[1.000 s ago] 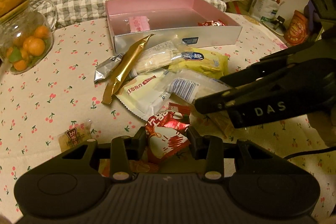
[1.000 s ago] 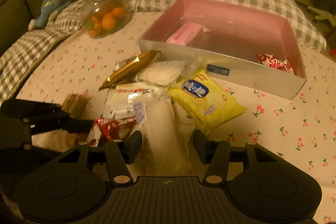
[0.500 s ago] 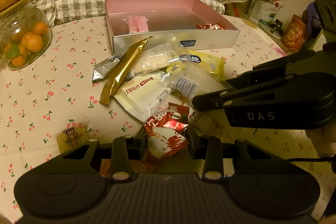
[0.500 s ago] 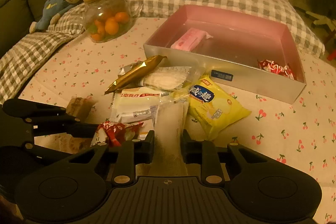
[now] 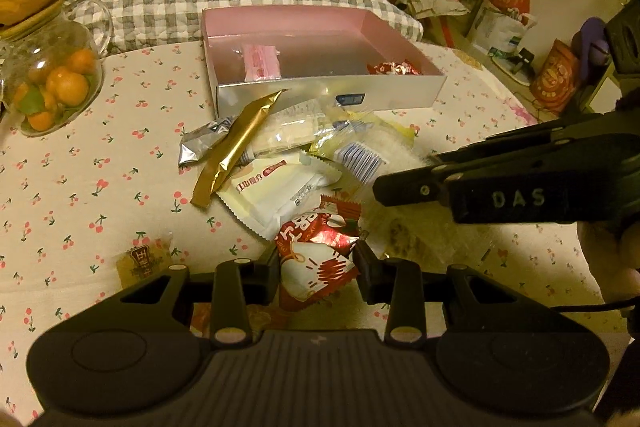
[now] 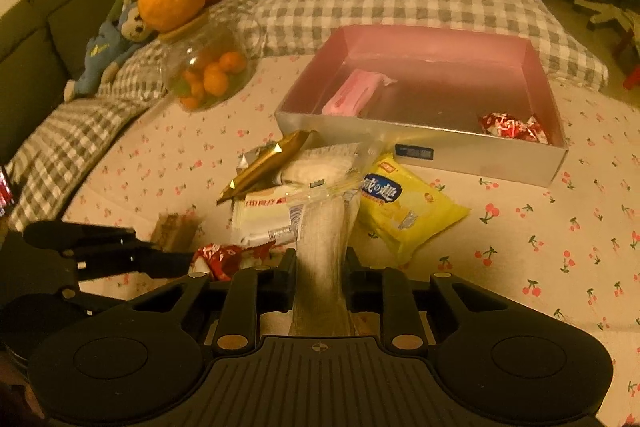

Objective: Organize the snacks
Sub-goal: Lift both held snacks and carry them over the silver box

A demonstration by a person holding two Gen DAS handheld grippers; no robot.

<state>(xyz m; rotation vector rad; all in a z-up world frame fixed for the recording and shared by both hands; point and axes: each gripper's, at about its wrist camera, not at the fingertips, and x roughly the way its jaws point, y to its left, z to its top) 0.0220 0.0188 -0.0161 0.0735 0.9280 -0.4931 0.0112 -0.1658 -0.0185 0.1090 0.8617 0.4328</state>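
Red-and-white snack packet (image 5: 316,259) sits pinched in the left gripper (image 5: 316,269), low over the cherry-print cloth (image 5: 80,187). Alongside, the right gripper (image 6: 320,267) clamps a clear wrapped snack (image 6: 322,227) above the loose pile, just in front of the pink box (image 6: 420,147).

A: In the left wrist view, the red packet (image 5: 316,259) has its lower end hidden behind the gripper body at 6 o'clock.

B: And the clear packet (image 6: 322,251) in the right wrist view?

A: Its near end drops out of sight between the jaws. Its print is too blurred to read.

B: The yellow packet (image 6: 404,211)?

A: Its 9 o'clock edge lies under the clear one. The jar (image 5: 44,79) at 9 o'clock is cut by the picture's edge.
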